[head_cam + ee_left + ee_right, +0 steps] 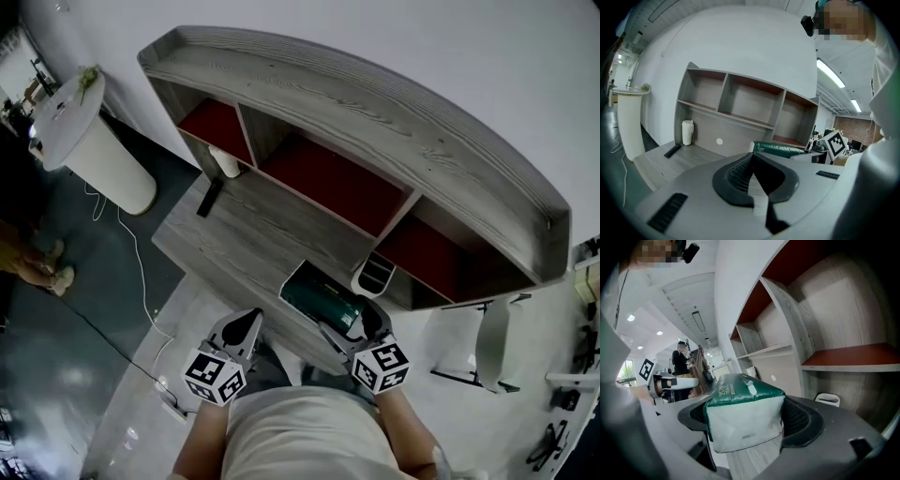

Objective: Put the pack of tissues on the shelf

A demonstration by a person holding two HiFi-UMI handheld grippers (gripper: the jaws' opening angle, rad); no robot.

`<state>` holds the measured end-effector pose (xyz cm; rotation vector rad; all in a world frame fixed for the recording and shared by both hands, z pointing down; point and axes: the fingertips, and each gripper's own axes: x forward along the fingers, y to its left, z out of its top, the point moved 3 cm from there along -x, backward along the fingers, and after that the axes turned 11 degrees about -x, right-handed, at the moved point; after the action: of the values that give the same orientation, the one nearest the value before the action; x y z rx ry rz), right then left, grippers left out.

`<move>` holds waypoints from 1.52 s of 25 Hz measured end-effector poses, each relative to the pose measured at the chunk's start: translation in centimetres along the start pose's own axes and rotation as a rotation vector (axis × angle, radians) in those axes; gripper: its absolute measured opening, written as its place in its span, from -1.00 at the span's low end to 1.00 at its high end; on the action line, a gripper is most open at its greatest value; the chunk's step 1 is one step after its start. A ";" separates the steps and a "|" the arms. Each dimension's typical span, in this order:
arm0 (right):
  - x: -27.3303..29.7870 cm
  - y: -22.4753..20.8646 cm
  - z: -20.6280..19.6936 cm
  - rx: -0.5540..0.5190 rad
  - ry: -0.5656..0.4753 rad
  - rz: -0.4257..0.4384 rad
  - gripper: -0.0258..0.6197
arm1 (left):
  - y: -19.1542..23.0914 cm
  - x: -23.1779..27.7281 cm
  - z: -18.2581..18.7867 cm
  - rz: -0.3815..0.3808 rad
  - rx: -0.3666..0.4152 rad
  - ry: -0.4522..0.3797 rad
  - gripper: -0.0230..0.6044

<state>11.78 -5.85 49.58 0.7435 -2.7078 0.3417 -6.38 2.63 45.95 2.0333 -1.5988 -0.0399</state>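
Note:
A green and white pack of tissues [743, 416] sits clamped between the jaws of my right gripper [345, 330]; in the head view the pack of tissues [322, 297] hangs just over the desk's front edge. From the left gripper view the pack of tissues [780, 149] shows as a green strip at the right. My left gripper [246, 327] is shut with nothing in it, held left of the pack in front of the desk. The grey shelf [375, 112] with red-floored compartments rises behind the desk; its right compartment [855, 359] stands close ahead in the right gripper view.
On the grey desk [234, 234] lie a black remote [209, 198], a white roll [225, 163] and a small white bin [373, 274]. A round white table [89, 141] stands at the left, a white chair [492, 347] at the right. Another person [680, 363] stands far off.

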 end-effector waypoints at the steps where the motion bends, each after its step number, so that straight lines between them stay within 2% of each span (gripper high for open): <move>1: 0.7 0.0 -0.1 0.000 0.008 -0.003 0.51 | 0.5 0.3 0.2 -0.005 -0.004 0.004 -0.88; 7: 5.8 0.0 -0.6 0.001 0.059 -0.060 0.51 | 4.8 1.2 2.0 -0.054 0.002 0.038 -0.88; 18: 17.0 -0.9 -3.6 0.026 0.182 -0.251 0.51 | 16.5 1.7 6.6 -0.152 0.013 0.103 -0.88; 25: 23.2 -2.8 -6.2 0.028 0.249 -0.341 0.51 | 21.7 1.9 7.6 -0.198 0.031 0.164 -0.88; 30: 26.2 -4.5 -8.0 0.022 0.279 -0.367 0.51 | 23.7 1.5 7.2 -0.199 0.017 0.178 -0.88; 35: 28.6 -5.4 -8.6 -0.038 0.270 -0.330 0.51 | 25.1 0.8 6.5 -0.195 0.005 0.201 -0.88; 38: 29.7 -6.3 -9.2 -0.102 0.305 -0.318 0.51 | 25.9 0.4 5.9 -0.190 0.002 0.220 -0.88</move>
<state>-7.02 -21.81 69.59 0.9859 -2.2609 0.2173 -31.37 -3.81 52.27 2.1049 -1.2704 0.1115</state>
